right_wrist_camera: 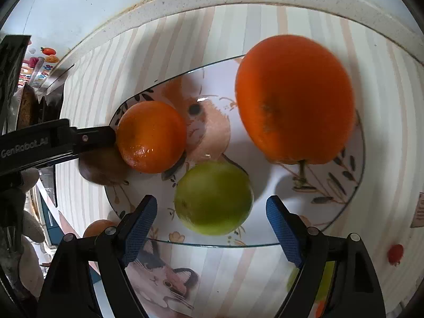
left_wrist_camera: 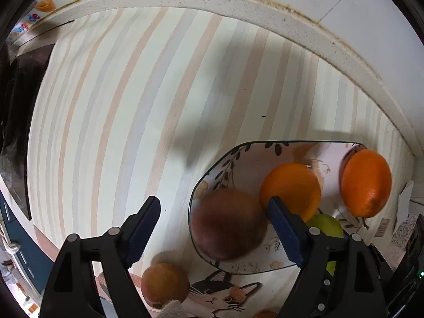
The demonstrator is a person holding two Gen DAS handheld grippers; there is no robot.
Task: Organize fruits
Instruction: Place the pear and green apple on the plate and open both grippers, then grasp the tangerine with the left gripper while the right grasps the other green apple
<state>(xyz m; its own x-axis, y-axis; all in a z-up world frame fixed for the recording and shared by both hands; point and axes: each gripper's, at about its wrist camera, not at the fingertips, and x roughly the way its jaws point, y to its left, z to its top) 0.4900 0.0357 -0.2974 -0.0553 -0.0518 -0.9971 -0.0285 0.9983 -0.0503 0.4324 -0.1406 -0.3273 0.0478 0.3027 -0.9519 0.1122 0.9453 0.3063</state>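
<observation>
A glass plate [right_wrist_camera: 331,204] with a leaf pattern lies on a striped cloth. On it are a big orange [right_wrist_camera: 294,100], a smaller orange [right_wrist_camera: 151,136] and a green fruit [right_wrist_camera: 213,198]. My right gripper [right_wrist_camera: 212,202] is open, with the green fruit between its fingers and gaps on both sides. In the left wrist view my left gripper [left_wrist_camera: 213,206] is open over a blurred brown-red fruit [left_wrist_camera: 228,225] on the plate's [left_wrist_camera: 238,159] left rim. Its left pad stands clear of the fruit. Beyond it sit the smaller orange [left_wrist_camera: 290,189] and the big orange [left_wrist_camera: 365,182].
A small orange-brown fruit [left_wrist_camera: 164,286] lies on the cloth beside the plate. Another green fruit [right_wrist_camera: 326,278] shows behind my right finger. A speckled stone ledge [left_wrist_camera: 265,5] and white wall close the far side. Dark objects [left_wrist_camera: 16,106] stand at the left.
</observation>
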